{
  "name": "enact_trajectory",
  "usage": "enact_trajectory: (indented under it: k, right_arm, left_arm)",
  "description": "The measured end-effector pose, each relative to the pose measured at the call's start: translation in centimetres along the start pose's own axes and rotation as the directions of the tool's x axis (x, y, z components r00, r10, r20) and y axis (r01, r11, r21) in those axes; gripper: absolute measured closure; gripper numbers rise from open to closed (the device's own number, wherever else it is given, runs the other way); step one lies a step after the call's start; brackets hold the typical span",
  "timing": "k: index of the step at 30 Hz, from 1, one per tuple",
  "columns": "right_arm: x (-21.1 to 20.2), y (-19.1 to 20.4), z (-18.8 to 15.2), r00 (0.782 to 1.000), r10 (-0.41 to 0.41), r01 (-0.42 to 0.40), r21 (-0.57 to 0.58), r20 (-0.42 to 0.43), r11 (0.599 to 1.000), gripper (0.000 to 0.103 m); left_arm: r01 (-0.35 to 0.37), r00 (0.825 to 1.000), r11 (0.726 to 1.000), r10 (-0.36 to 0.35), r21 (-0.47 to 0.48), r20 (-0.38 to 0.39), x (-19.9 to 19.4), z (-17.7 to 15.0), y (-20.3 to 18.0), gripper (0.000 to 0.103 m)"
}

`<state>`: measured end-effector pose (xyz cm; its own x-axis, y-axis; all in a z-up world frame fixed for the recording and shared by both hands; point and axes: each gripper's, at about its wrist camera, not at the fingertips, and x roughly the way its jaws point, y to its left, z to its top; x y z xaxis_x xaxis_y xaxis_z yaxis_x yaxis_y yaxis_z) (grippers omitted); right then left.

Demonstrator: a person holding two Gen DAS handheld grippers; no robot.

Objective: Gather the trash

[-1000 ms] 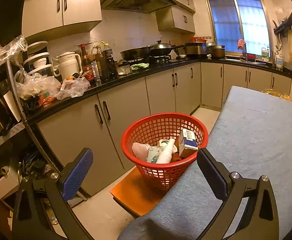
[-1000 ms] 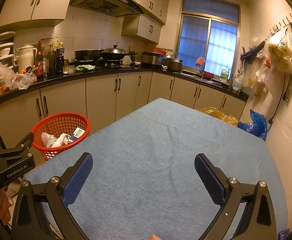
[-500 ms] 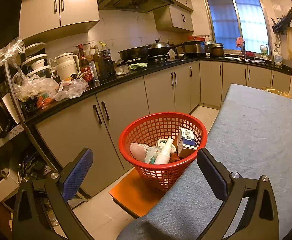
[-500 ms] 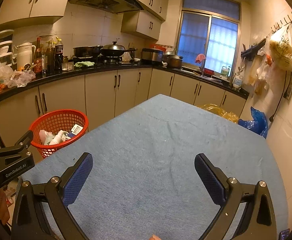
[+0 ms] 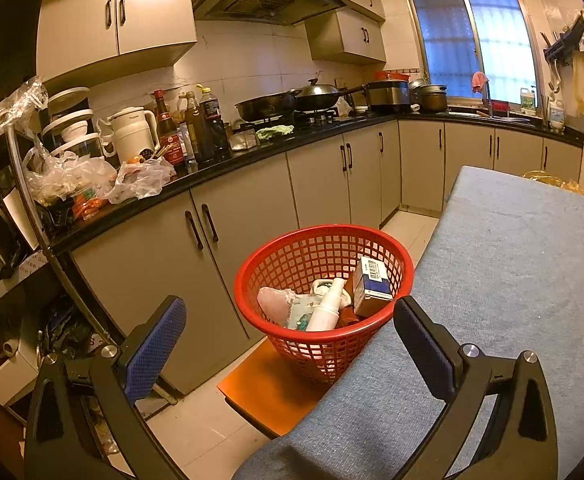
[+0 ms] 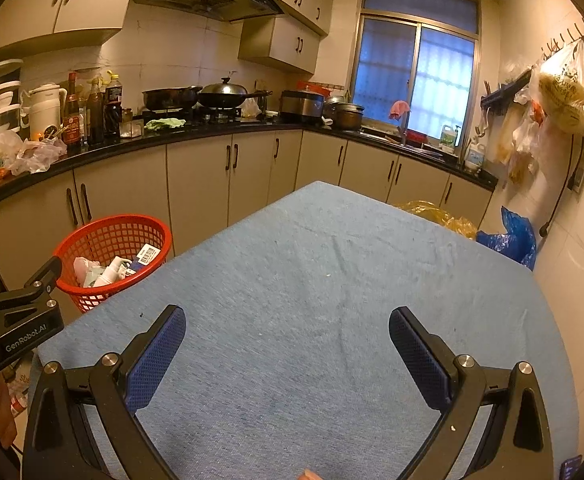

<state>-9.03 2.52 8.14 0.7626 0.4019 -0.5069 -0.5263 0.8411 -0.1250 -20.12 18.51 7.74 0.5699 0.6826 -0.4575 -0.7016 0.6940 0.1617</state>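
Observation:
A red plastic basket (image 5: 288,256) stands on an orange stool (image 5: 260,384) beside the table's left edge. It holds a small carton (image 5: 371,292), a white bottle (image 5: 325,308) and crumpled wrappers. It also shows in the right wrist view (image 6: 92,240). My left gripper (image 5: 288,336) is open and empty, hovering at the table's near left corner in front of the basket. My right gripper (image 6: 288,344) is open and empty above the blue cloth-covered table (image 6: 331,280). The left gripper's body (image 6: 16,320) shows at the left of the right wrist view.
Cream cabinets with a black counter (image 5: 252,156) run along the left and back walls, loaded with bottles, a kettle, pans and plastic bags. A yellow bag (image 6: 435,214) and a blue bag (image 6: 511,236) lie past the table's far right. Bags hang on the right wall (image 6: 559,96).
Both grippers have drifted slightly back and up, so the basket and table sit a little lower in the views. Both stay open and empty.

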Motion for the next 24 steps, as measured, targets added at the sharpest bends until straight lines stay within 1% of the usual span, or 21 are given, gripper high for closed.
enact_trajectory:
  k: [24]
  right_arm:
    - [0.73,-0.35,-0.55,1.000,0.006,-0.005,0.026,-0.025,1.000,0.000]
  left_arm:
    - [0.003,1.000,1.000,-0.003,0.026,-0.002,0.19,0.32,-0.31,0.000]
